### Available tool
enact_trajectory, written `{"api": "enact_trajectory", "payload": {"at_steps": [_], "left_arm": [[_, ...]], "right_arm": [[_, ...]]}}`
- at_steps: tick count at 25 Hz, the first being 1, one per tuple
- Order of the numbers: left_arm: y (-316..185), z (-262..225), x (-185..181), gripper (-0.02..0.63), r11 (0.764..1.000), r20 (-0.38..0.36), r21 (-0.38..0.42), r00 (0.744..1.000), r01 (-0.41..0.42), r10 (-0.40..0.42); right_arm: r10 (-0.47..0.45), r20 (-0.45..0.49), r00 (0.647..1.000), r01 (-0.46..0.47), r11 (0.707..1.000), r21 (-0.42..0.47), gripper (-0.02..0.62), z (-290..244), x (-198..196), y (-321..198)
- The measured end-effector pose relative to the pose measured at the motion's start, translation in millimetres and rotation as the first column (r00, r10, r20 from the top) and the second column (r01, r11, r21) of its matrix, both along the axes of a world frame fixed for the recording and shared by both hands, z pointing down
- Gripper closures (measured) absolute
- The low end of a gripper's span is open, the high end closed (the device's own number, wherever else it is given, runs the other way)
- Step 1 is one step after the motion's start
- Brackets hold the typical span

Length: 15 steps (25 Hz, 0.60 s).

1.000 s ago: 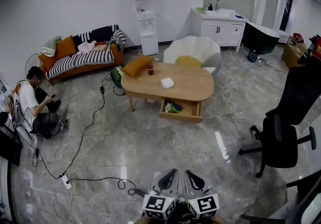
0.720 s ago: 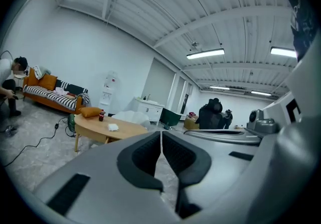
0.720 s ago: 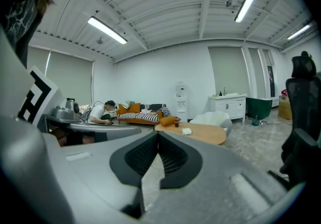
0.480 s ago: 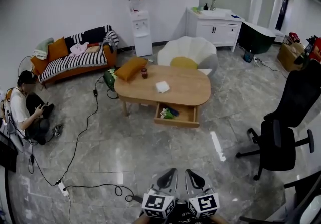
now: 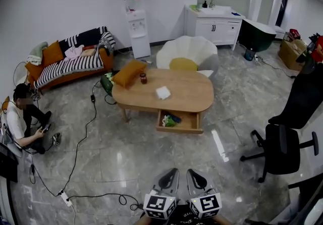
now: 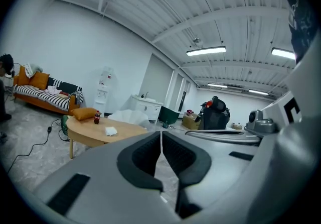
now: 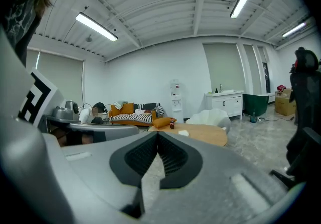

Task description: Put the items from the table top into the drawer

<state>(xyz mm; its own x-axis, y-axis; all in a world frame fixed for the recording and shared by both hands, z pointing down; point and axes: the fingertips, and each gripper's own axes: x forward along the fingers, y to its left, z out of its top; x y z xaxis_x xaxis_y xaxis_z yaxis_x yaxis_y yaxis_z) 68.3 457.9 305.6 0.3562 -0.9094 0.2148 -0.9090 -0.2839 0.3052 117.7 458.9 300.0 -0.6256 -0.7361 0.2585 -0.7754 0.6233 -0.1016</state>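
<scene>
An oval wooden table [image 5: 186, 99] stands mid-room with its drawer [image 5: 180, 127] pulled open; green and blue items [image 5: 169, 119] lie inside. On the top sit an orange pillow [image 5: 127, 72], a small dark bottle [image 5: 143, 78] and a white packet [image 5: 162, 92]. My left gripper [image 5: 171, 174] and right gripper [image 5: 194, 175] are side by side at the bottom edge, far from the table, both shut and empty. The left gripper view shows the shut left gripper [image 6: 161, 133] with the table [image 6: 88, 131] beyond. In the right gripper view, the right gripper [image 7: 158, 133] points toward the table [image 7: 203, 134].
A person sits on the floor [image 5: 22, 118] at left, with cables and a power strip [image 5: 66, 197] trailing toward the table. A black office chair [image 5: 282, 143] stands at right. Behind the table are a white shell chair [image 5: 189, 52], a striped sofa [image 5: 68, 62] and a water dispenser [image 5: 136, 22].
The whole view has advanced toward the table, which now sits lower and slightly larger in the head view. Both grippers stay shut and side by side.
</scene>
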Motion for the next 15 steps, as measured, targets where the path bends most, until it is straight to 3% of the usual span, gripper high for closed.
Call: {"api": "enact_trajectory", "payload": {"at_steps": [7, 15], "left_arm": [[-40.7, -4.9, -35.8, 0.586, 1.000, 0.000, 0.013, 1.000, -0.016, 0.016], [-81.6, -4.1, -63.6, 0.586, 0.995, 0.023, 0.028, 0.996, -0.092, 0.091]], "right_arm": [[0.019, -0.025, 1.000, -0.018, 1.000, 0.009, 0.591, -0.7, -35.9, -39.1], [0.076, -0.010, 0.997, -0.076, 0.997, -0.001, 0.591, -1.5, -69.5, -76.9]]}}
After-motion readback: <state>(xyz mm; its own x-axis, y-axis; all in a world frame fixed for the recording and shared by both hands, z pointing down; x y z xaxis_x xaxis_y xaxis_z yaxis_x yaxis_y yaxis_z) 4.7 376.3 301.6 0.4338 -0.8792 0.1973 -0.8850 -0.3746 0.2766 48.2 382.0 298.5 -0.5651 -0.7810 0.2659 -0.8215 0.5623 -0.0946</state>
